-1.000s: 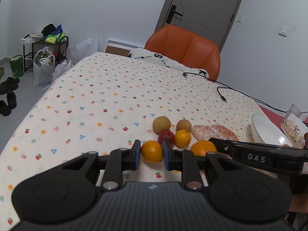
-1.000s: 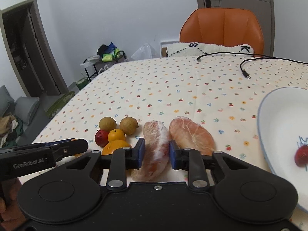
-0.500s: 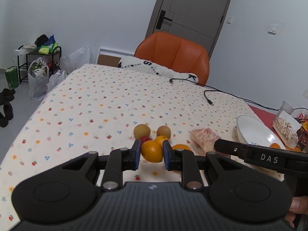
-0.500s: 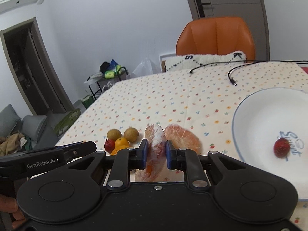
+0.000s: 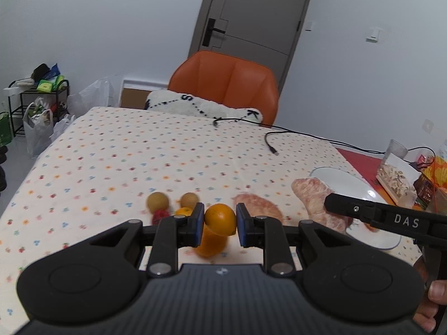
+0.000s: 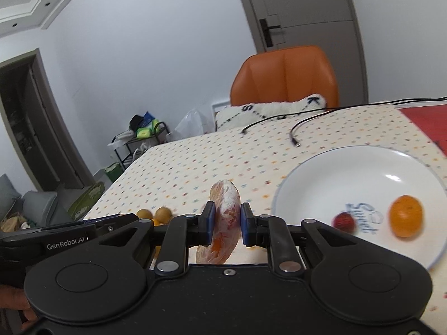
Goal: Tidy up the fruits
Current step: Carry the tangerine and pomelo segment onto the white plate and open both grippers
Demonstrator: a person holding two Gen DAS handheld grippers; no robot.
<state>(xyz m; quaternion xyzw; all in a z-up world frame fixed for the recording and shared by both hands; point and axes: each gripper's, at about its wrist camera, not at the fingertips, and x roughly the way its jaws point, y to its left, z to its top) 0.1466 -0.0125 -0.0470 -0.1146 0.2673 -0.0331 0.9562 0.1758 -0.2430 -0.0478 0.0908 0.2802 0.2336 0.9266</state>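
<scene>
My left gripper [image 5: 217,223] pinches an orange [image 5: 220,219], held above the dotted surface [image 5: 139,150]. My right gripper [image 6: 225,223] clamps a wrapped pomelo wedge [image 6: 226,209] just beside the white plate [image 6: 335,173], where another orange [image 6: 405,219] and a small red fruit [image 6: 343,222] sit apart.

light: even, soft indoor | shadows: faint | blur: motion, foreground fruit | edges: fisheye-bent, dark corners
</scene>
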